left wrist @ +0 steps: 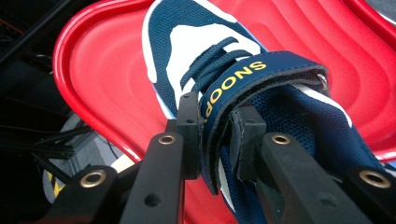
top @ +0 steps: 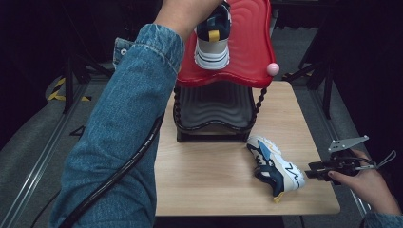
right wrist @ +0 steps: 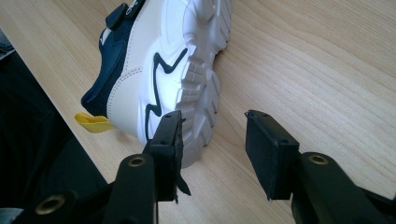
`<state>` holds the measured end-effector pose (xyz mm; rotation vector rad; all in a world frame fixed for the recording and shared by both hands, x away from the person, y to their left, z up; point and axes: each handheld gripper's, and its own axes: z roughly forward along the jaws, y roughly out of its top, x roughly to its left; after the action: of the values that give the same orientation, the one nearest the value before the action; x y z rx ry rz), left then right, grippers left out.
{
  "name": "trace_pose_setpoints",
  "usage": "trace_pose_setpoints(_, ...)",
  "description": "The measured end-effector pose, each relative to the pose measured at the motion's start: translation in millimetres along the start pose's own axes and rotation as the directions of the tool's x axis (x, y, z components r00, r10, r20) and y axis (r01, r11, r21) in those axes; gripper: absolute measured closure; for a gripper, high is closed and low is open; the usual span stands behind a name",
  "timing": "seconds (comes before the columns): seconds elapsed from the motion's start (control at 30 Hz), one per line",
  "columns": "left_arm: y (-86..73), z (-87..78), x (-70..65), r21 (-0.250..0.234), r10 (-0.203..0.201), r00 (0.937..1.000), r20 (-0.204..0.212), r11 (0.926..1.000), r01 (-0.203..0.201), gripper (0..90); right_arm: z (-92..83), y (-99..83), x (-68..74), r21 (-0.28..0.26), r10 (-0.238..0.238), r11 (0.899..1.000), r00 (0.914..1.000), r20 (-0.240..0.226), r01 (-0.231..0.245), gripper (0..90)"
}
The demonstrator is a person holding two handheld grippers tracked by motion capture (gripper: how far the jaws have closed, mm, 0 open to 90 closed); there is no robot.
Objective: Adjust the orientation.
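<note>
**Now one shoe goes on the red shelf, the other waits on the table**

Clearly the work here is to bring a pair of small sneakers onto a two-level shoe rack. In the left gripper view, the left gripper [left wrist: 215,135] has its jaws closed on the blue strap [left wrist: 252,77] of the first sneaker [left wrist: 205,42] — one pad at each side of the strap, pressing it. I think the strap is chosen because it is thin and stands up from the shoe, so narrow jaws can pinch it without crushing the body. The sneaker hangs toe forward over the red top shelf [left wrist: 102,70], or perhaps already touches it; I cannot tell which. In the high view the same shoe shows its heel at the top centre of the frame, below the denim sleeve [top: 123,123].

The second sneaker [top: 275,168] lies on its side on the wooden table [top: 209,175], in the lower right of the high view, sole turned to the right gripper [top: 311,172]. This gripper has its jaws open and holds nothing — in the right gripper view one pad stands just beside the white sole [right wrist: 196,79], the other over bare wood.

Concerning the containers: the red shelf carries no shoe besides the one now arriving, and the dark lower shelf [top: 214,107] looks empty.
</note>
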<state>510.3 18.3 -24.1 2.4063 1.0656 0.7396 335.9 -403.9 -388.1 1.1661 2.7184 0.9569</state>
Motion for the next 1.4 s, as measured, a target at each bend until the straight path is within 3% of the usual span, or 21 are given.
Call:
trace_pose_setpoints(0.23, 2.2, 5.7, 7.3, -0.008, -0.030, 0.9994, -0.015, 0.9995, 0.029, 77.5, 1.4, -1.3, -2.3, 0.004, 0.007, 1.000, 1.0000, -0.001, -0.007, 57.3)
trace_pose_setpoints(0.43, 2.6, 7.8, 12.9, -0.015, -0.021, 0.9983, -0.055, 0.9997, 0.021, 77.7, 2.9, -1.2, -3.1, 0.010, 0.008, 1.000, 1.0000, -0.006, -0.008, 57.3)
trace_pose_setpoints(0.53, 2.6, 10.0, 11.8, -0.034, -0.029, 0.9982, -0.053, 0.9990, 0.027, 77.8, 4.1, -1.1, -3.0, 0.016, 0.007, 1.000, 1.0000, -0.005, -0.007, 57.2)
trace_pose_setpoints(0.77, -2.5, 16.1, 2.4, 0.000, 0.013, 0.9991, -0.039, 0.9999, -0.013, 76.1, 3.9, -0.1, -1.4, 0.017, 0.000, 1.000, 1.0000, -0.002, 0.000, 57.2)
trace_pose_setpoints(1.0, -8.3, 16.9, -1.8, -0.005, 0.026, 0.9988, -0.041, 0.9997, -0.026, 75.5, 4.4, 1.9, 1.9, 0.019, -0.008, 1.000, 1.0000, -0.001, 0.008, 57.1)
trace_pose_setpoints(1.17, -11.5, 16.9, -1.2, -0.007, 0.015, 0.9998, -0.008, 0.9999, -0.016, 73.5, 4.3, 2.2, 2.4, 0.017, -0.004, 1.000, 1.0000, 0.000, 0.004, 57.1)
trace_pose_setpoints(1.3, -15.6, 13.9, 0.6, -0.028, 0.015, 0.9991, 0.040, 0.9995, -0.014, 56.0, 3.6, 2.1, 2.3, 0.016, -0.003, 1.000, 1.0000, 0.003, 0.003, 57.1)
trace_pose_setpoints(1.4, -22.6, 7.7, 1.0, -0.039, 0.045, 0.9970, 0.063, 0.9984, -0.043, 51.3, 3.5, 3.0, 2.3, 0.019, -0.006, 1.000, 1.0000, 0.006, 0.006, 57.1)
